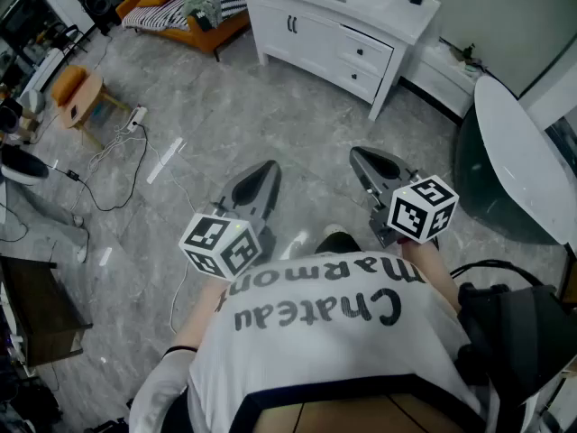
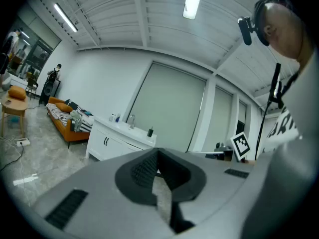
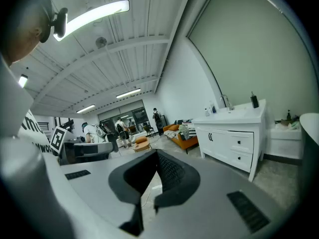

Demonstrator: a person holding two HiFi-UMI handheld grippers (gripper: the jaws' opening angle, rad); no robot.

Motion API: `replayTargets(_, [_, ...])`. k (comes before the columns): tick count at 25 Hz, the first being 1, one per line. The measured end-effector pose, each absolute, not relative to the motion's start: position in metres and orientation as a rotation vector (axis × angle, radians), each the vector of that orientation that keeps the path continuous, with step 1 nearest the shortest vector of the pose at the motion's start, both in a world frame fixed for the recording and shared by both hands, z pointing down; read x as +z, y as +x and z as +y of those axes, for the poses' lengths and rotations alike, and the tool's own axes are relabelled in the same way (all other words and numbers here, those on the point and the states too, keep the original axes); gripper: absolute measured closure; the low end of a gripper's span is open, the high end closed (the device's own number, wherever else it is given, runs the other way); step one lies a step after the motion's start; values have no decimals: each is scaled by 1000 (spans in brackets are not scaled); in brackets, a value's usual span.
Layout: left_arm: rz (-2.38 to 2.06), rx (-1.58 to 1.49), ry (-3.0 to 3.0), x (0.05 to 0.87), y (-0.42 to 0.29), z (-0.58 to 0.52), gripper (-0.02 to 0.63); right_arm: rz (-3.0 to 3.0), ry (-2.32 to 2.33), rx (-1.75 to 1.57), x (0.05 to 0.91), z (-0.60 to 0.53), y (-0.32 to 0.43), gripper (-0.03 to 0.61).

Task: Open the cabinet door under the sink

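Left gripper (image 1: 263, 174) just left of centre, jaws pressed together, nothing pinched. Right gripper (image 1: 374, 163) at 3 o'clock of it, jaws likewise closed, empty. Both aimed toward 12 o'clock over grey floor (image 1: 297, 124). White sink cabinet (image 1: 361, 57) at 12 o'clock, well apart from both. Door under sink (image 1: 293, 27) shut, twin black handles. Orange sofa (image 1: 167, 7) at 11 o'clock. Power strip (image 1: 137, 115) at 9 o'clock.
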State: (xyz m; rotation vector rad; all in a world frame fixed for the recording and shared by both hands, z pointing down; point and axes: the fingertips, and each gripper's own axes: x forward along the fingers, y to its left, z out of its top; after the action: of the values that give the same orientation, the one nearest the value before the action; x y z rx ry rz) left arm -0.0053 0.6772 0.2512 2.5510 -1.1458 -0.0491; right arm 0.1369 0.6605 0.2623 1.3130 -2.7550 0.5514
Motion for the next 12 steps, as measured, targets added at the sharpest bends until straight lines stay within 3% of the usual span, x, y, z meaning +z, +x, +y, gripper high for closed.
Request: replayTargets(12, [-1169,-58,2543,251,-14,670,606,-2748,1296,546,261,650,130,568])
